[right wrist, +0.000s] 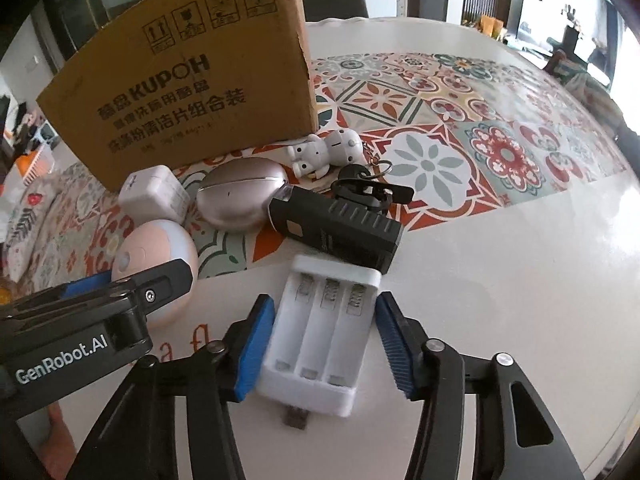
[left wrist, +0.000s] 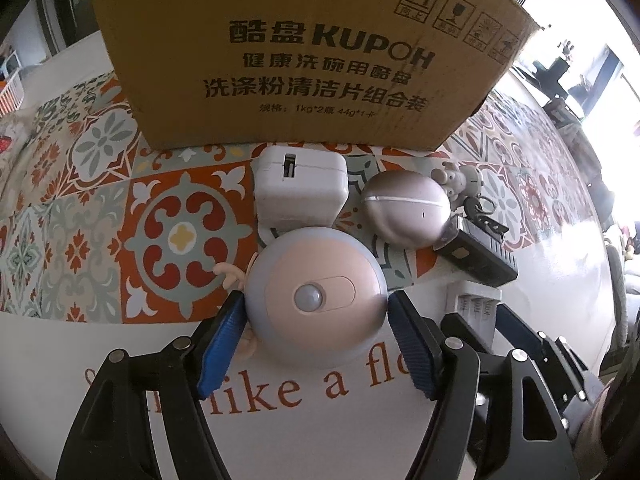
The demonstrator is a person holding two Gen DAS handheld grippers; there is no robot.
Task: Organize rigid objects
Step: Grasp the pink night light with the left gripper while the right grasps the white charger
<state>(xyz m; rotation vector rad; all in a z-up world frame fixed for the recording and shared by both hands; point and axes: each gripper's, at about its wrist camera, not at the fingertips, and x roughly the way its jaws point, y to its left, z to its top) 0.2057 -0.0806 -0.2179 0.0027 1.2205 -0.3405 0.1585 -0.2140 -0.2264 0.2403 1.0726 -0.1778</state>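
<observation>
A round pink and lilac sensor light [left wrist: 316, 300] lies on the table between the blue pads of my left gripper [left wrist: 316, 312], which flank it closely; contact is not clear. It also shows in the right wrist view [right wrist: 154, 264]. A white battery charger [right wrist: 320, 332] lies between the pads of my right gripper [right wrist: 320, 344], which is open with gaps on both sides. Behind lie a white power adapter [left wrist: 300, 190], a rose-gold oval case [left wrist: 406, 208], a black device [right wrist: 336, 228] and a white figurine keychain [right wrist: 328, 150].
A tall KUPOH cardboard box [left wrist: 304, 52] stands right behind the objects. The table [right wrist: 500, 280] is white with a patterned tile mat [right wrist: 460, 120] across its far half. The left gripper's body [right wrist: 80, 320] reaches in beside the right one.
</observation>
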